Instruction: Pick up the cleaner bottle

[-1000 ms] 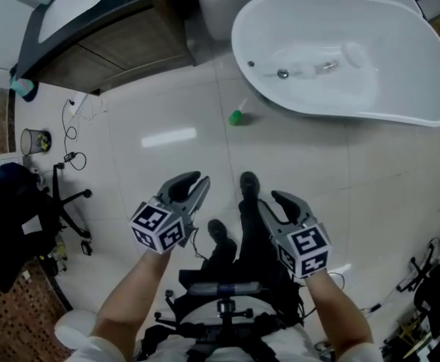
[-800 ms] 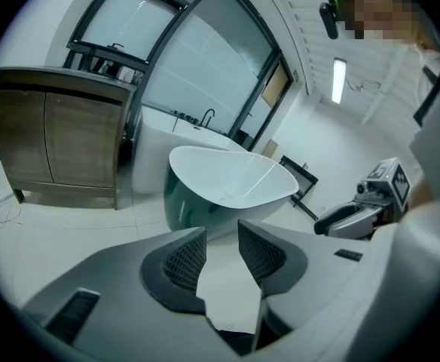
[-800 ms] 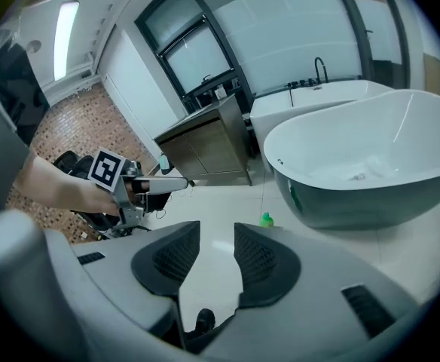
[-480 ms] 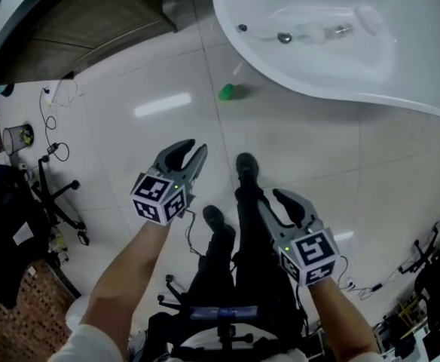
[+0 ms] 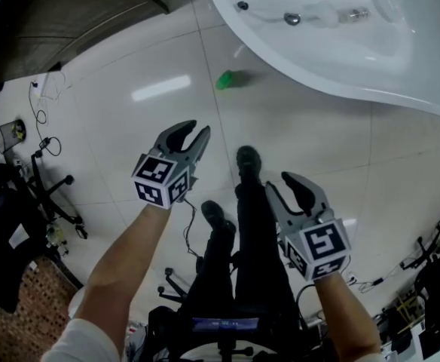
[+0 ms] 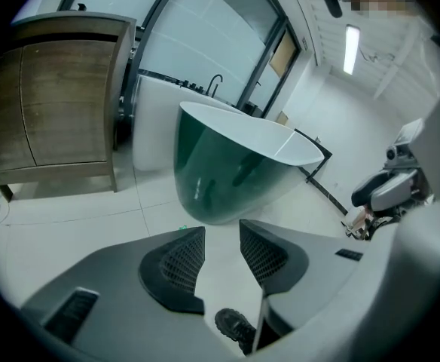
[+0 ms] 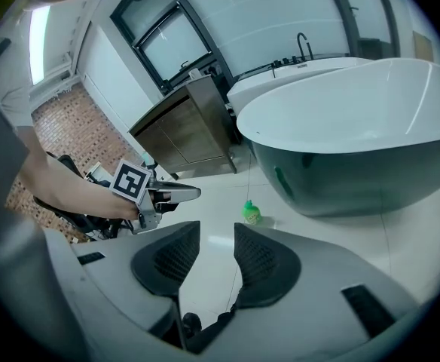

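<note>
View from above into a bathroom. The small green cleaner bottle (image 5: 225,79) stands on glossy floor tiles in the upper middle of the frame, just beside the white bathtub (image 5: 371,74). Both grippers hover lower in the frame, well apart from the bottle. The left gripper (image 5: 192,132) has just been opening; its jaws are slightly parted and empty. The right gripper (image 5: 280,183) is also parted and empty. The likely risk is that such narrow jaws nudge the light bottle. It could then skid across the slick tiles or roll under the tub's curve.
</note>
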`<state>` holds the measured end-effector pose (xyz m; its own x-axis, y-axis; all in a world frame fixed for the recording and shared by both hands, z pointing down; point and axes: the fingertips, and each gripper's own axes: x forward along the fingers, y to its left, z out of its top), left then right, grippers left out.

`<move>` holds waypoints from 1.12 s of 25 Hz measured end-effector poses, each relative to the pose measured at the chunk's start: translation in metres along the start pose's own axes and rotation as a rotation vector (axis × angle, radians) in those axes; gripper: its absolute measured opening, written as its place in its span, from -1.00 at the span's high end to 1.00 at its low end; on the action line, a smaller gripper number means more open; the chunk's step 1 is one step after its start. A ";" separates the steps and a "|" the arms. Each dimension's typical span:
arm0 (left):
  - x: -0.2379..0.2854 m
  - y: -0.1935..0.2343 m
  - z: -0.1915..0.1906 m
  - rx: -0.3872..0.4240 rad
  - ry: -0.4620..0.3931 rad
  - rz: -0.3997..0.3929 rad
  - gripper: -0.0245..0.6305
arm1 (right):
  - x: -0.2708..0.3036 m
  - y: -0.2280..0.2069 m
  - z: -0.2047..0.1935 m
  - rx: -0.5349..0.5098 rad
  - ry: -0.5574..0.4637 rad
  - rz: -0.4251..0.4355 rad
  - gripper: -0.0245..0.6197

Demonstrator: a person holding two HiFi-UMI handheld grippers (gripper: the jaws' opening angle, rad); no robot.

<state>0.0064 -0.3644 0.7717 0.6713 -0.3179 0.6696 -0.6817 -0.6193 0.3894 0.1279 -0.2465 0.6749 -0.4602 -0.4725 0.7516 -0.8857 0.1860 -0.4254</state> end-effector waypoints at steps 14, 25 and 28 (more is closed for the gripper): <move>0.063 0.032 -0.051 0.037 0.079 0.036 0.48 | 0.048 -0.031 -0.032 0.021 0.045 0.020 0.50; 0.119 0.042 -0.075 0.059 0.135 0.037 0.48 | 0.056 -0.062 -0.054 0.054 0.052 -0.007 0.50; 0.129 0.048 -0.082 0.056 0.145 0.055 0.48 | 0.060 -0.065 -0.058 0.065 0.056 -0.005 0.50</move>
<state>0.0362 -0.3763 0.9293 0.5812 -0.2480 0.7750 -0.6965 -0.6441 0.3162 0.1544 -0.2369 0.7769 -0.4603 -0.4236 0.7802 -0.8829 0.1266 -0.4522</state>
